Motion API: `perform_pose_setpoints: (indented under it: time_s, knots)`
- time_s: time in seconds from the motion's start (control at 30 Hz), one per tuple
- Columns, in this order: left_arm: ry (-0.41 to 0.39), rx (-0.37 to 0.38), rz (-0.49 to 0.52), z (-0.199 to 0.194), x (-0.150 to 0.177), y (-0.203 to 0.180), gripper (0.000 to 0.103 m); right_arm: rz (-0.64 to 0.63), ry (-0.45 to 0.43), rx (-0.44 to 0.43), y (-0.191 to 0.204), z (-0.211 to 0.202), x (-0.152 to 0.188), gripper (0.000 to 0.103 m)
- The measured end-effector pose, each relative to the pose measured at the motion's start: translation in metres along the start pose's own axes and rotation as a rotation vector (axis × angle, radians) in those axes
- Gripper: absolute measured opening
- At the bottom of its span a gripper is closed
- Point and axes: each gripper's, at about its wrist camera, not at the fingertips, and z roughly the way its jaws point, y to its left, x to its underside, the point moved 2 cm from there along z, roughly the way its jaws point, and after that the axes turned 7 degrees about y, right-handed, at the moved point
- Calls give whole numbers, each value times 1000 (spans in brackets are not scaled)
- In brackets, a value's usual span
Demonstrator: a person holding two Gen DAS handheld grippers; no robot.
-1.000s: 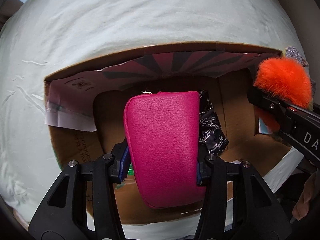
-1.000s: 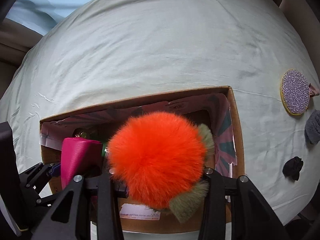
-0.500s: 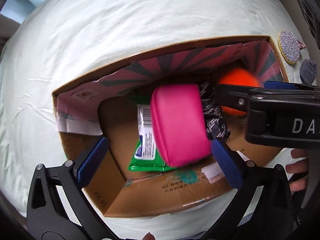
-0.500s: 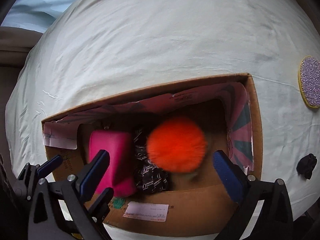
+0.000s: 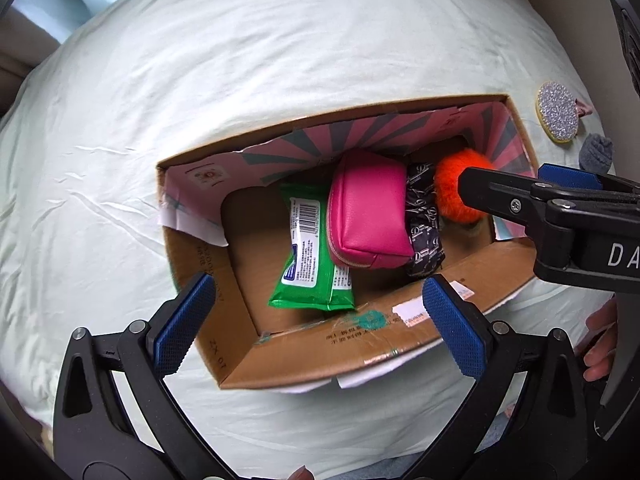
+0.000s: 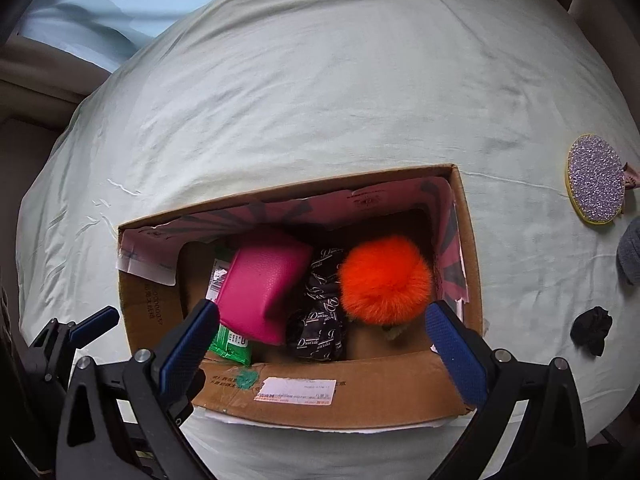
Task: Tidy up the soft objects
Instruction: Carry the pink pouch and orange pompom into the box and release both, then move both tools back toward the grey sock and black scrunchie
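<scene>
A pale green sheet (image 6: 320,100) covers the bed, and an open box (image 6: 360,400) sits on it. Four things already lie inside: wipes (image 5: 308,264), a pink pouch (image 5: 368,208), a dark packet (image 6: 320,320) and an orange pompom (image 6: 384,280). Both hand-held grippers, left (image 5: 316,324) and right (image 6: 320,344), hang above the box with jaws apart and empty. Left out on the sheet to the right are a glitter disc (image 6: 596,180), a grey sock (image 6: 630,252) and a black scrap (image 6: 592,330). Nothing blocks the way to them.
</scene>
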Motion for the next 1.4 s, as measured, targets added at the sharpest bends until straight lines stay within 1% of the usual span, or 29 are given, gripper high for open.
perform_pose_setpoints:
  time_s: [0.2,0.37,0.5,0.7,0.9,1.03,1.17,1.27,1.4]
  knots:
    - [-50,-12,-24,-27,23,3,102,-46,-41,-3,11,-29,18,102]
    - [-108,4,-55,-56,45,2,102,-89,-102,13,24,-62,41,103]
    - [-172,-7,-73,-86,61,3,102,-109,-180,25,31,-102,64,103]
    - [-278,-1,-115,-133,89,6,103,-119,-314,74,40,-160,97,103]
    - [-394,0,-154,-176,119,5,103,-120,-488,131,45,-215,132,103]
    - [-452,14,-160,-195,133,-7,103,-85,-556,105,34,-238,148,103]
    - [-507,18,-155,-213,140,-27,103,-81,-600,125,13,-253,160,103]
    - [-529,18,-146,-223,139,-49,103,-81,-634,132,-11,-263,169,103]
    - [-566,7,-140,-237,136,-87,103,-72,-667,147,-55,-279,180,103]
